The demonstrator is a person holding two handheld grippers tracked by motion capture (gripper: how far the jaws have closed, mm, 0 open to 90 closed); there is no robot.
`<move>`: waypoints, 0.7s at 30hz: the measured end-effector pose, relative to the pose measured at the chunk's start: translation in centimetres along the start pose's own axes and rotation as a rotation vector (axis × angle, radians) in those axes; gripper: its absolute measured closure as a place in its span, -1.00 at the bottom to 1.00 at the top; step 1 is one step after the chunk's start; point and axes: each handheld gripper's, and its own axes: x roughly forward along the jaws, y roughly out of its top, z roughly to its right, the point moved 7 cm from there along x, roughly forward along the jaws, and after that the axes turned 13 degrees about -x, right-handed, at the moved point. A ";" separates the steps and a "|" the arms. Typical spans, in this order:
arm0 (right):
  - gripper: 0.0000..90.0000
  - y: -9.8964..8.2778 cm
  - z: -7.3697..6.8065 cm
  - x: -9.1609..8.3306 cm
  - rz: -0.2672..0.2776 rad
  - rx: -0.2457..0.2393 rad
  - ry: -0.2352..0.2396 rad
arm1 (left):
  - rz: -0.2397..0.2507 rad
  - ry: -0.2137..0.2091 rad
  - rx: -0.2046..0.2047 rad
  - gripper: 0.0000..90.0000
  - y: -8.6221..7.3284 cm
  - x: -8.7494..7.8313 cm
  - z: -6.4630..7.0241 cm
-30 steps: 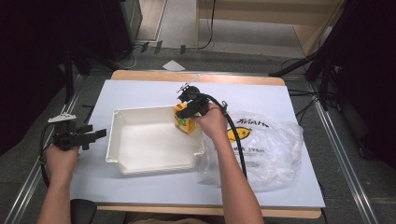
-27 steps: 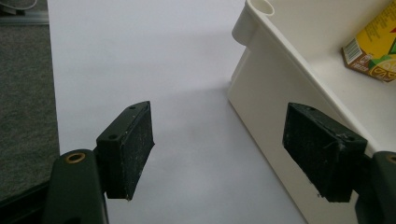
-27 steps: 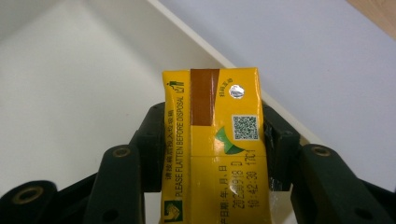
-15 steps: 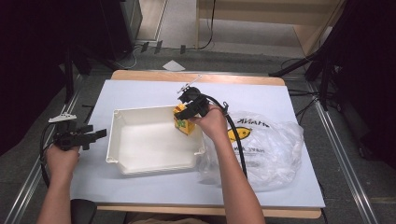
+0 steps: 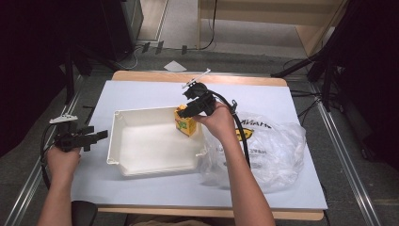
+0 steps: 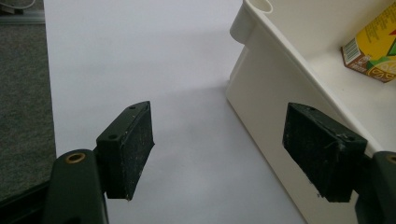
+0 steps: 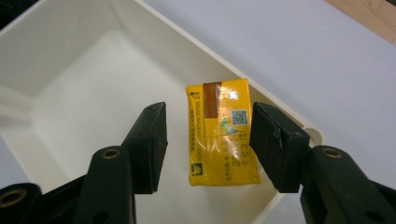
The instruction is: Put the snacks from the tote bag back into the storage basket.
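A yellow juice carton (image 5: 185,125) stands in the far right corner of the white tray (image 5: 155,170), leaning by its wall. My right gripper (image 5: 187,111) hovers just above it, open. In the right gripper view the carton (image 7: 222,133) lies below and between the jaws of that gripper (image 7: 208,110), with a clear gap at the left pad. The jaws have just been opening. At the table's left edge my left gripper (image 5: 96,136) is open with nothing in it. In the left gripper view it (image 6: 219,126) points at the tray's outer wall (image 6: 261,93), and the carton (image 6: 373,51) shows inside.
A crumpled clear plastic bag (image 5: 268,150) with yellow print lies right of the tray, under my right forearm. A white sheet (image 5: 141,94) covers the wooden table. The right gripper's black cable (image 5: 240,127) trails over the bag. Dark floor and stands surround the table.
My right gripper has lifted slightly off the carton, which stays in the tray's corner. The left gripper has kept still.
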 end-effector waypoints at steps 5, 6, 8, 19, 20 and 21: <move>0.42 0.1 -1.1 -1.0 0.014 0.001 0.032 | 0.001 0.000 -0.001 -0.44 0.0 0.0 0.0; 0.42 0.1 -1.1 -1.0 0.014 0.001 0.032 | 0.001 0.000 -0.001 -0.44 0.0 0.0 0.0; 0.55 -0.1 -1.4 -1.1 0.013 0.001 0.048 | 0.000 0.000 -0.002 -0.43 0.1 0.0 0.0; 1.00 -2.2 -2.7 0.7 -0.035 0.005 0.096 | -0.003 0.001 -0.002 -0.43 0.0 0.0 0.0; 1.00 -2.4 -2.8 1.0 -0.040 0.009 0.098 | -0.002 0.004 0.000 -0.43 0.0 0.0 0.0; 1.00 -2.7 -2.9 1.4 -0.047 0.011 0.102 | -0.002 0.003 0.000 -0.43 0.0 0.0 0.0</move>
